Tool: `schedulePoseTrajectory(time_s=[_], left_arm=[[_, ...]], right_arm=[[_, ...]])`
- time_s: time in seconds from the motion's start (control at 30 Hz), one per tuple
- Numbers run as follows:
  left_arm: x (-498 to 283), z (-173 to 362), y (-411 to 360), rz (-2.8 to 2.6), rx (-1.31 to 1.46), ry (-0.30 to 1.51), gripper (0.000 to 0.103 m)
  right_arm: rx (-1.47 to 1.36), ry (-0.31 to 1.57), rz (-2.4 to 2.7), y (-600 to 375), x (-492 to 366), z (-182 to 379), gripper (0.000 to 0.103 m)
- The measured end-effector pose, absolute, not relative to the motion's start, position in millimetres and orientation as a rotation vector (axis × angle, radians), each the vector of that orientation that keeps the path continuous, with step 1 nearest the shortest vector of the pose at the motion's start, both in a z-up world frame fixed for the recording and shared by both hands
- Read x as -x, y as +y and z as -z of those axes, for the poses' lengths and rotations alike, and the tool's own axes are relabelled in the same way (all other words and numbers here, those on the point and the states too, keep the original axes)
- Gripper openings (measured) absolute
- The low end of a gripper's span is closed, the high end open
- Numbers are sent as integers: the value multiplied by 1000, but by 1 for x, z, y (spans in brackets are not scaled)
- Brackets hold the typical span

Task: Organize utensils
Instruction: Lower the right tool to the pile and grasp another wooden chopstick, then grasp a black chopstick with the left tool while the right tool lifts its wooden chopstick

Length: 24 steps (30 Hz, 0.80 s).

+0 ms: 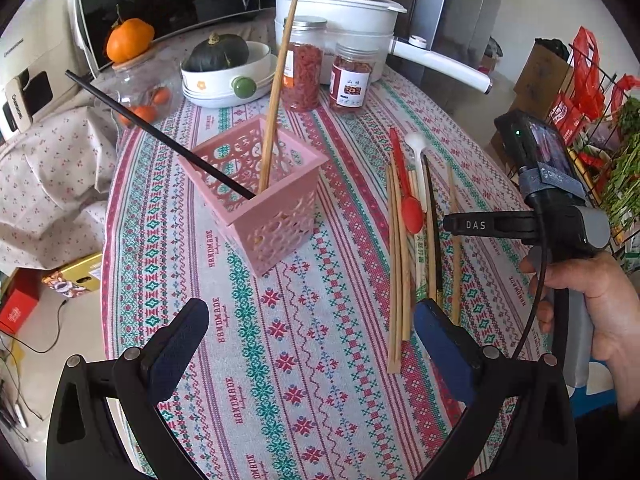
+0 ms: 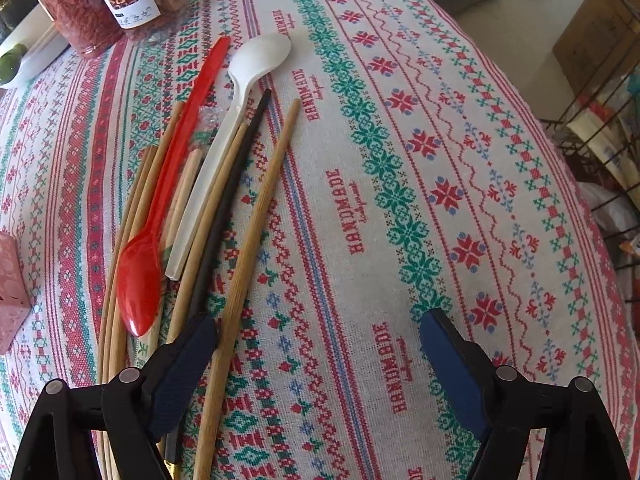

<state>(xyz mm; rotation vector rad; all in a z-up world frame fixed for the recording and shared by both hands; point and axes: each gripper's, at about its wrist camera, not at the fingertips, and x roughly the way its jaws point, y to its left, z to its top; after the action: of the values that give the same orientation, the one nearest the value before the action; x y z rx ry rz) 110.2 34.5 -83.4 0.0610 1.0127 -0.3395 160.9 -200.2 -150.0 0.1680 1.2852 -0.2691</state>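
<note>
Hovering with jaws spread, the right claw (image 2: 318, 338) straddles a bare wooden chopstick (image 2: 256, 232) on the patterned tabletop (image 2: 460, 140), while the left claw (image 1: 310, 322) gapes empty near the pink lattice basket (image 1: 276, 216).

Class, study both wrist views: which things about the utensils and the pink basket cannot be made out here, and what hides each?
- Right wrist view: near ends of the wooden chopsticks, hidden behind the right gripper and cut by the bottom edge.
- Left wrist view: lower ends of the two sticks in the pink basket, hidden by its walls.
- Right wrist view: the basket, cut off by the left edge.
</note>
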Motion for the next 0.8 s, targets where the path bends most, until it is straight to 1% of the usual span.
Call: schedulePoseTrajectory(time_s=[0.03, 0.07, 0.1, 0.17, 0.2, 0.23, 0.3, 0.33, 0.47, 0.53, 0.6, 0.63, 0.7, 0.73, 0.77, 0.8], left_arm=[[-109, 82, 31, 350, -57, 1009, 103], [-108, 80, 26, 359, -55, 1003, 103], [-107, 78, 21, 367, -57, 996, 103], [-103, 76, 8, 391, -67, 979, 103], [-102, 75, 0, 403, -80, 971, 103], [-103, 75, -8, 415, -95, 974, 103], [-108, 78, -25, 442, -126, 1012, 103], [-112, 80, -33, 451, -140, 1036, 103], [-137, 88, -61, 469, -142, 1125, 103], [-151, 94, -75, 464, -145, 1163, 94], [-166, 102, -86, 485, -119, 1215, 67], [-172, 106, -91, 505, -103, 1237, 62], [-183, 111, -101, 526, -93, 1256, 50], [-187, 113, -106, 526, -100, 1256, 46], [-191, 115, -111, 529, -104, 1257, 37], [-194, 117, -115, 532, -104, 1262, 30]], right_arm=[[-142, 1273, 273, -203, -161, 150, 77], [-134, 1261, 254, -204, -161, 149, 75], [-128, 1254, 239, -202, -162, 148, 67], [-111, 1252, 207, -200, -163, 145, 41], [-109, 1252, 201, -198, -164, 143, 35], [-119, 1254, 201, -202, -162, 143, 20], [-170, 1266, 191, -217, -159, 143, 9], [-202, 1273, 178, -224, -157, 143, 6], [-305, 1281, 149, -247, -144, 141, 6], [-332, 1262, 132, -255, -139, 135, 6], [-333, 1239, 117, -259, -134, 124, 6], [-333, 1228, 113, -261, -130, 121, 6], [-336, 1214, 102, -266, -124, 115, 7], [-341, 1212, 96, -270, -122, 114, 7], [-345, 1213, 89, -274, -120, 112, 7], [-347, 1214, 80, -275, -120, 112, 7]])
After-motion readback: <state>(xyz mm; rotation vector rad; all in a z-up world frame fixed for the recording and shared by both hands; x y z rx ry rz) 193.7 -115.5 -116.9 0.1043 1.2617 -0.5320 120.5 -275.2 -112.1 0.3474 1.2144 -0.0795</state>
